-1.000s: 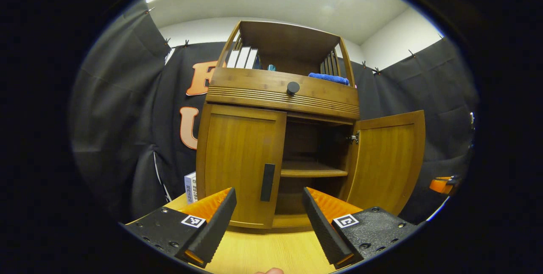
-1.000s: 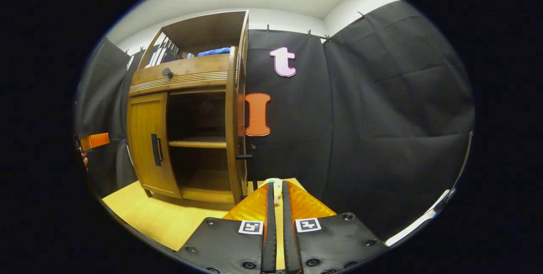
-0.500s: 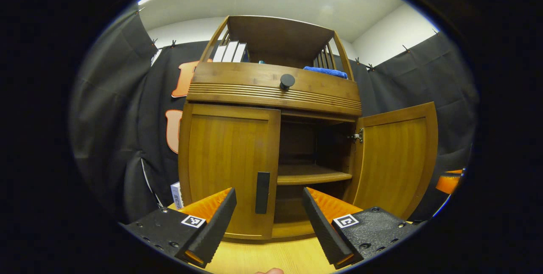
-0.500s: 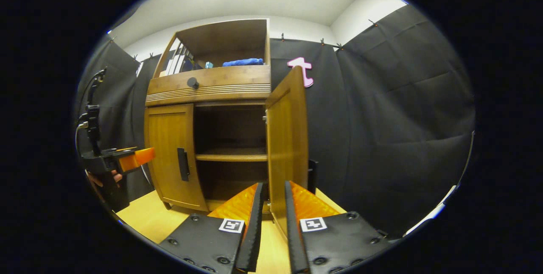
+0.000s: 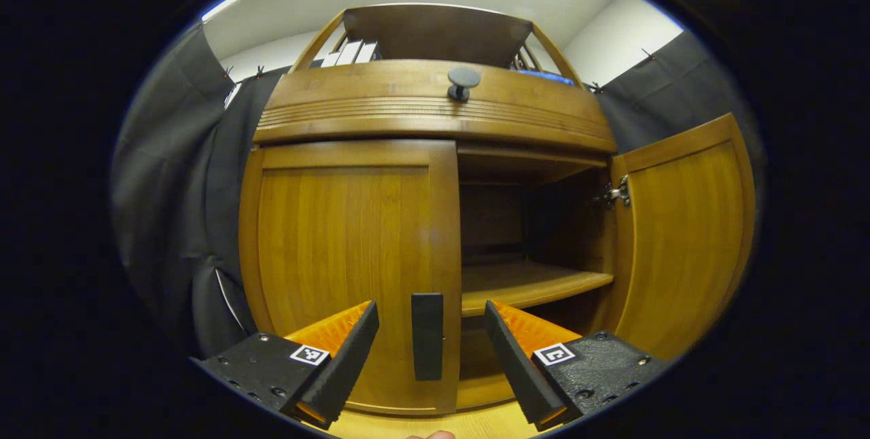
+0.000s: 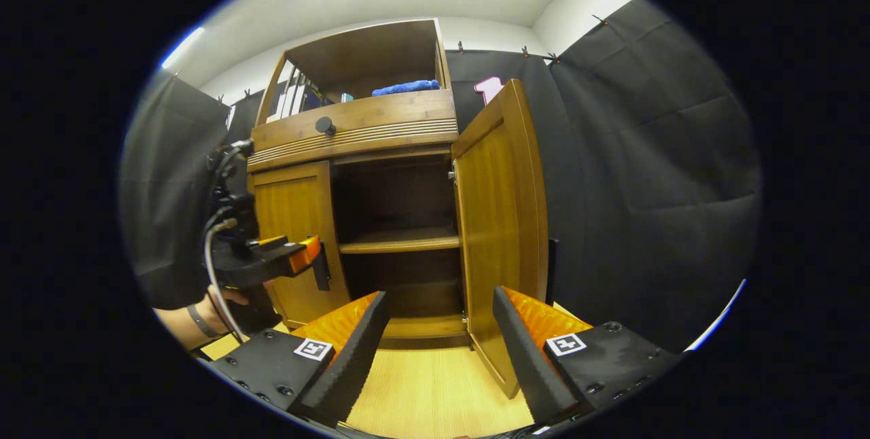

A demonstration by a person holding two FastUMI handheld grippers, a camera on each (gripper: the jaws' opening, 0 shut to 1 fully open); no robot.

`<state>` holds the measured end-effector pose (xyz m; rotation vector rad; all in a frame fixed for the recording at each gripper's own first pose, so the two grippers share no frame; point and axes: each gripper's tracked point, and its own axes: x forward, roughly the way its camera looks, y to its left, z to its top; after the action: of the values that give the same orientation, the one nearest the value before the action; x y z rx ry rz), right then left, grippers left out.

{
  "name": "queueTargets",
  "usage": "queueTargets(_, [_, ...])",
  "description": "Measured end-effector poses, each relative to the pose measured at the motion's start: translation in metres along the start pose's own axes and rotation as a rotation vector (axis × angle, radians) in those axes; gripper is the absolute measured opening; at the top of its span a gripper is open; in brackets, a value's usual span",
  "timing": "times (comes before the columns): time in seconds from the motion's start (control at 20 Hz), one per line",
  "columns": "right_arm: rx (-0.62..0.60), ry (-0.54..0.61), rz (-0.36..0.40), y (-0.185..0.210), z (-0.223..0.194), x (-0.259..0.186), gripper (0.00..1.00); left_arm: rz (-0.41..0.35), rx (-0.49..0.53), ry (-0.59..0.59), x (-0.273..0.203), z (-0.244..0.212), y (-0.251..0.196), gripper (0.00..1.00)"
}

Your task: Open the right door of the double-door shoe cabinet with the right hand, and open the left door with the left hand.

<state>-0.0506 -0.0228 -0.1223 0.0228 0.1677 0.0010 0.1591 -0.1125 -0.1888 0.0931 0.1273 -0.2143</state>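
The wooden shoe cabinet stands close in front in the left gripper view. Its left door is closed, with a black vertical handle at its inner edge. My left gripper is open, and the handle lies between its fingers. The right door hangs swung outward. In the right gripper view my right gripper is open and holds nothing, a little back from the right door. There the left gripper shows at the left door's handle, held by a hand.
Inside the cabinet a shelf shows behind the open door. A drawer with a round black knob sits above the doors. Books and a blue cloth lie in the top compartment. The cabinet stands on a light wooden floor.
My left gripper has moved in toward the cabinet until the left door's handle lies between its fingers. My right gripper has let go, opened wide and drawn back from the right door.
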Motion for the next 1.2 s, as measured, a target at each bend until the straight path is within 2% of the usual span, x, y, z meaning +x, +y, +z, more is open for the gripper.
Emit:
queueTargets(0.1, [-0.017,-0.005,-0.001,0.0,0.001,0.0,0.95,-0.002,-0.036,0.027,0.006,-0.016,0.002,0.95])
queueTargets(0.15, [-0.024,-0.007,-0.002,0.001,0.003,0.001,0.96,0.0,-0.043,0.025,0.012,-0.021,0.004,0.92])
queueTargets(0.3, [-0.032,-0.014,-0.013,0.0,0.005,0.005,1.0,0.027,-0.021,0.025,0.026,-0.031,0.01,0.91])
queueTargets(0.4, [-0.032,-0.015,-0.013,0.0,0.008,0.009,1.0,0.018,-0.024,0.033,0.035,-0.034,0.014,0.98])
queueTargets(0.45, [-0.034,-0.015,-0.013,0.001,0.009,0.011,1.0,0.02,-0.022,0.047,0.039,-0.039,0.016,0.9])
queueTargets(0.6, [-0.038,-0.02,-0.019,-0.001,0.011,0.014,1.0,0.035,-0.034,0.093,0.05,-0.051,0.028,0.9])
queueTargets(0.9, [-0.038,-0.025,-0.003,0.006,0.012,0.015,1.0,0.016,-0.029,0.069,0.048,-0.05,0.027,0.83])
queueTargets(1.0, [-0.039,-0.025,0.014,0.01,0.011,0.013,0.99,-0.039,-0.053,0.083,0.048,-0.054,0.012,0.69])
queueTargets(1.05, [-0.039,-0.011,0.023,0.012,0.009,0.013,0.99,-0.035,-0.058,0.099,0.045,-0.057,0.008,0.55])
queueTargets(1.1, [-0.038,0.003,0.031,0.013,0.007,0.013,0.94,-0.031,-0.025,0.081,0.045,-0.053,0.006,0.42])
queueTargets(1.15, [-0.035,0.01,0.04,0.015,0.006,0.012,0.99,-0.024,-0.009,0.095,0.043,-0.058,0.012,0.28])
queueTargets(1.2, [-0.035,0.012,0.044,0.016,0.008,0.01,0.96,-0.026,-0.01,0.088,0.042,-0.054,0.013,0.25])
